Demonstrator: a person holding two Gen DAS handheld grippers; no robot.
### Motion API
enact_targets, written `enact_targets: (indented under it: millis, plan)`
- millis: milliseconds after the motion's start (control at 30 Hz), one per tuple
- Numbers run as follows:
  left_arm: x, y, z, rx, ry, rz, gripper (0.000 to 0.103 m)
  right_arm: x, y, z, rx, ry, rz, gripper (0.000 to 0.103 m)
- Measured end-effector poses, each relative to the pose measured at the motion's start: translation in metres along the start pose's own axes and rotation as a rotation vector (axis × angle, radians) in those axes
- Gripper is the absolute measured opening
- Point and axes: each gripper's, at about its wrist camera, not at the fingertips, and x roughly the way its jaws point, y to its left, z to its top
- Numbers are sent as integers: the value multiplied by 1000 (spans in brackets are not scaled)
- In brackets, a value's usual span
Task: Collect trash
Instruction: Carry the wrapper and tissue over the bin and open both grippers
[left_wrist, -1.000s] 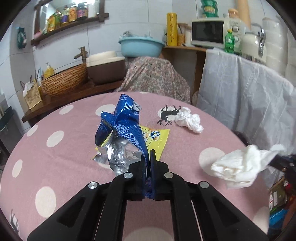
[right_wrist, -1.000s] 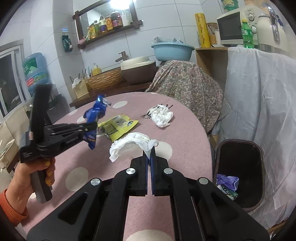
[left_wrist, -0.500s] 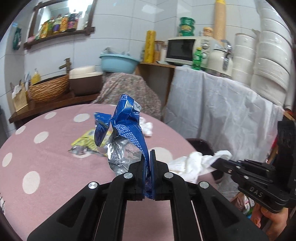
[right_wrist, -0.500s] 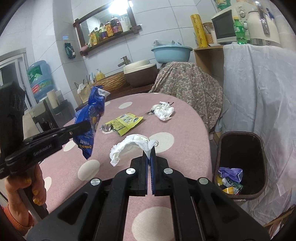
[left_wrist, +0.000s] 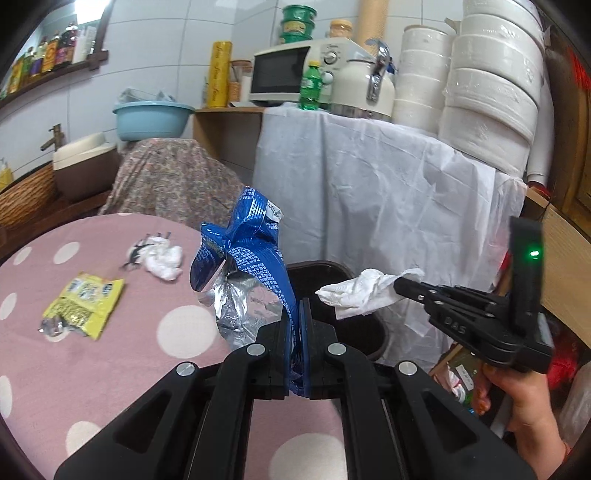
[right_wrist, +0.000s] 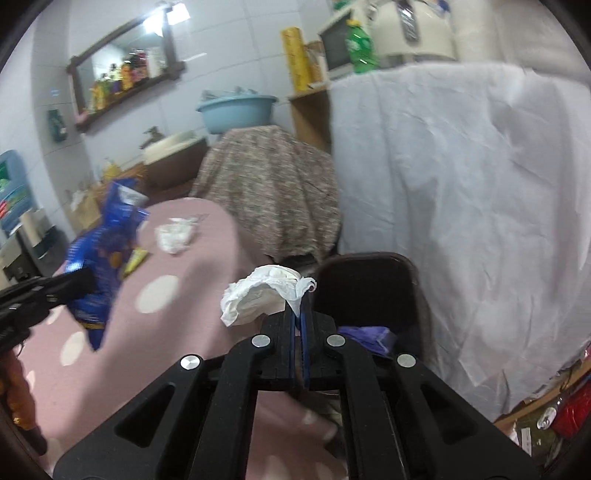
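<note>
Between the clamped jaws of the left gripper (left_wrist: 295, 314) stands a crumpled blue foil snack bag (left_wrist: 247, 266), raised over the pink polka-dot tablecloth (left_wrist: 92, 369). Beside it, the right gripper (right_wrist: 301, 314) pinches a wadded white tissue (right_wrist: 258, 295) above the dark trash bin (right_wrist: 365, 284). Farther back on the table lie a yellow wrapper (left_wrist: 83, 304) and another crumpled tissue (left_wrist: 162, 256).

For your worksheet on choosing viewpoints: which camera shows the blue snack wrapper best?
The left wrist view: the blue snack wrapper is sharp, central, clamped in the left gripper. The right wrist view shows it blurred at the left edge.
</note>
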Motion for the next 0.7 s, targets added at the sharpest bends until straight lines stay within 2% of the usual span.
enact_targets:
  millis: [267, 700]
  plan:
    - [41, -32, 11, 43, 64, -49, 5, 81, -61, -16, 109, 136, -60, 3]
    - [95, -60, 14, 69, 157, -82, 5, 168, -85, -37, 148, 258, -113, 5]
